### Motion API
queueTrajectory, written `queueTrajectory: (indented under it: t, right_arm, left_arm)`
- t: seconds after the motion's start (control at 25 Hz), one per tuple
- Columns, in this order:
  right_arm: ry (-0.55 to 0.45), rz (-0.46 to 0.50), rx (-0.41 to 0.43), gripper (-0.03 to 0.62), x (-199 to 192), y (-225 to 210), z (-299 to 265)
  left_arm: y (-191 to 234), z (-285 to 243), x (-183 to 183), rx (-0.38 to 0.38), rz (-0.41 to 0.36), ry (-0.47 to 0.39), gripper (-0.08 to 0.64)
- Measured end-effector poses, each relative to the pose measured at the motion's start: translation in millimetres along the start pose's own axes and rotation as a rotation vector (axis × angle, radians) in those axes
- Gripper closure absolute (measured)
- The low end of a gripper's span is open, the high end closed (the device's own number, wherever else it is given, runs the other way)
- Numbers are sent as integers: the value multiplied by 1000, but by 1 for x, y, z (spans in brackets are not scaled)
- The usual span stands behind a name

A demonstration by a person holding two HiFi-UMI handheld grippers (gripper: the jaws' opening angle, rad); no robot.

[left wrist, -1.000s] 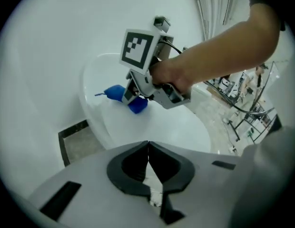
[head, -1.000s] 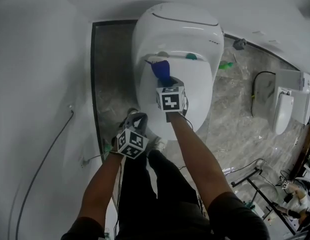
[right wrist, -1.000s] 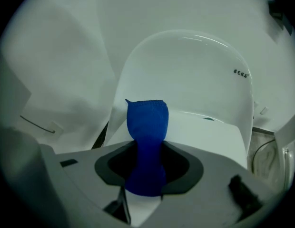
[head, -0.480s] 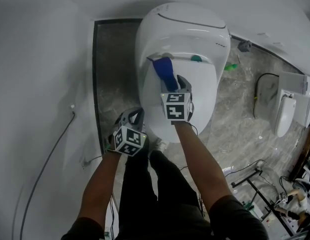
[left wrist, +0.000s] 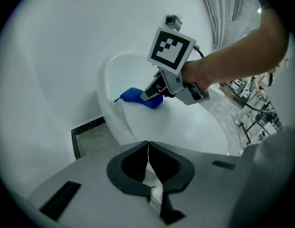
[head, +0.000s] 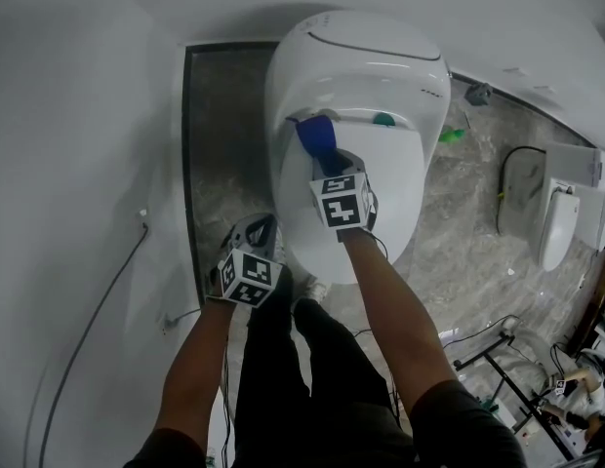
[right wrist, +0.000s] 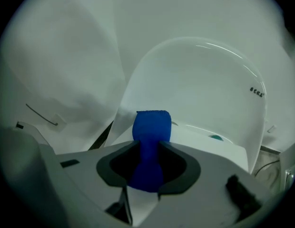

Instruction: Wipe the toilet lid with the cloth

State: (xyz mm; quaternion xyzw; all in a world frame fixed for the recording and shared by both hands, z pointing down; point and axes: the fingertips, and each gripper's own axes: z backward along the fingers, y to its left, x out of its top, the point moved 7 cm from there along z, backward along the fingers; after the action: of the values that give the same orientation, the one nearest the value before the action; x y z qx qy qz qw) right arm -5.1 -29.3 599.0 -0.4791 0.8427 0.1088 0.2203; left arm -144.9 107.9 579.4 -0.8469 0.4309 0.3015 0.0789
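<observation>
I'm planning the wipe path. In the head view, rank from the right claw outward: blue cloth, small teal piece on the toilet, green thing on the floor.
The right claw has just been closing on the blue cloth.
1. Blue cloth: in the claw.
2. Small teal piece: on the white toilet, to the right.
3. Green thing: on the floor, farther right.

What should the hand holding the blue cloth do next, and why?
Probably pull the cloth along the toilet lid toward its front edge. The right gripper has just been closing its fingers, and they pinch the cloth. The cloth's free end lies at the lid's rear, so most of the lid stretches out in front of it.
</observation>
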Motion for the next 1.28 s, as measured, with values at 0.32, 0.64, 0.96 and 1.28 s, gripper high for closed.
queueTrajectory:
  t: [0.32,0.64,0.96,1.28]
  right_arm:
    - [-25,-69,-30,489,4,1,-6]
    - [-59,-168,-78,497,-11,-49,8]
    - [-38,-307,-145,497,-53,-147,29]
    - [-42,-386,-131,508,-88,-195,51]
  left_arm:
    - [11,3,1,23,62,-23,546]
    - [11,2,8,30,54,-12,546]
    - [-12,-13,22,-15,21,-7,546]
    - [-18,-13,33,-10,0,-14,547]
